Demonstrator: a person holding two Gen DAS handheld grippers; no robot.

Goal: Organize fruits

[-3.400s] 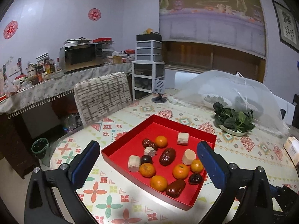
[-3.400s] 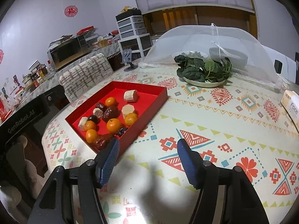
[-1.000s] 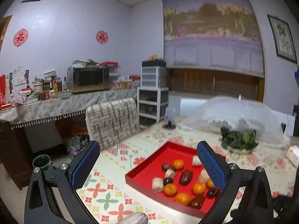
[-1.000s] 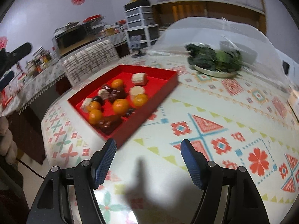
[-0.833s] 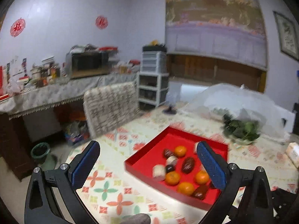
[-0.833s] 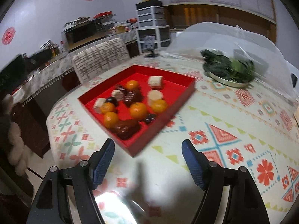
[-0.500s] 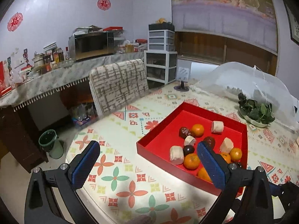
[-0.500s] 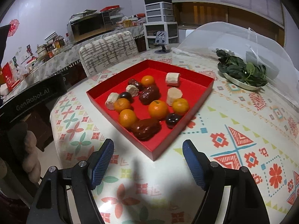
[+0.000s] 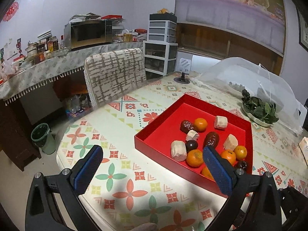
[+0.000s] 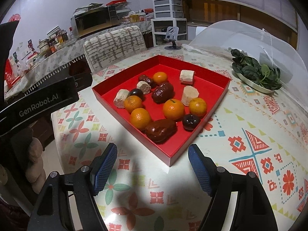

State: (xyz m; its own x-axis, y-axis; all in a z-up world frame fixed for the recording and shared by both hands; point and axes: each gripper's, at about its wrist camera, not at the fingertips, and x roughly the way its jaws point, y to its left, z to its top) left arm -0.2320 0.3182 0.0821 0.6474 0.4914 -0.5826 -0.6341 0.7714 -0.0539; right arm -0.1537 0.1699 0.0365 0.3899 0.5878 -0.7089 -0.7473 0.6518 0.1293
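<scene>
Shallow red cardboard tray (image 10: 209, 104) of mixed fruit, set near the patterned table's (image 10: 250, 134) front edge.
Glossy orange mandarins (image 10: 173, 109), wrinkled brown dates (image 10: 161, 130) and pale cut chunks (image 10: 189, 95) are seen inside. Left gripper (image 9: 152, 158) and right gripper (image 10: 153, 160) are held spread, empty, above the table.

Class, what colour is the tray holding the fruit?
The tray is red, shown best in the right wrist view.
</scene>
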